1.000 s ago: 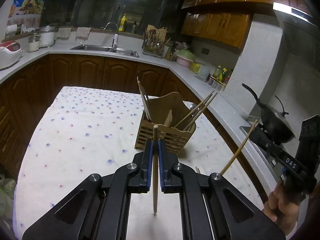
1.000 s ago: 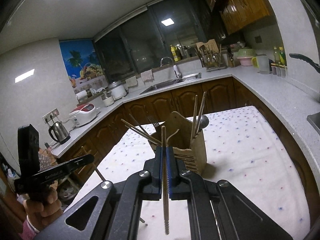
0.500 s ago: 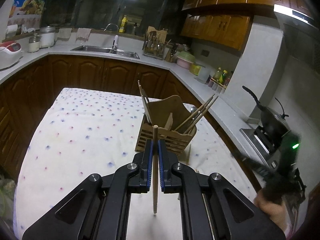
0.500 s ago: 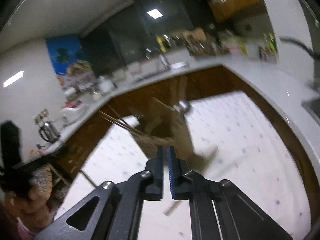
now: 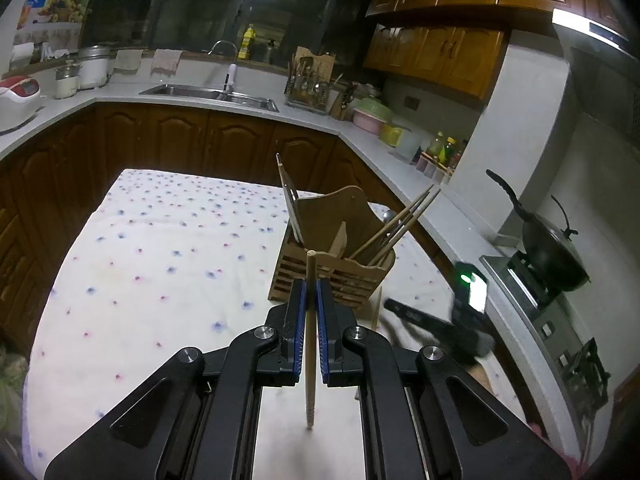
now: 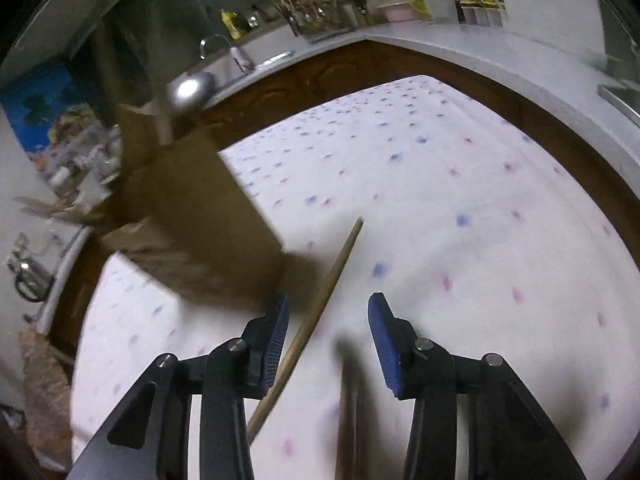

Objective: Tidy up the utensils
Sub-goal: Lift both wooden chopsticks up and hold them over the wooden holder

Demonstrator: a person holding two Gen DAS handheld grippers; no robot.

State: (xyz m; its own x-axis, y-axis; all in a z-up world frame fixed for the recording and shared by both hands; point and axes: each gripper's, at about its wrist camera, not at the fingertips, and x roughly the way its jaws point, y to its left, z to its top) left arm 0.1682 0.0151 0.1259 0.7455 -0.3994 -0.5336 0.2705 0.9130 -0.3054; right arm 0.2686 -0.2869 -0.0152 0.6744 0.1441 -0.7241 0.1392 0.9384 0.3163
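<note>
no legible text; chopstick [image 5: 310,344] in left claw [image 5: 310,300]

Both tongs are matte black, built from angular linkage arms with triangular cut-outs and round silver screw heads at the joints. The left tongs [image 5: 311,300] have narrow fingers lined with ribbed blue pads [image 5: 299,332]. The right tongs [image 6: 328,320] carry the same blue ridged pads [image 6: 382,336] on black fingers.
</note>
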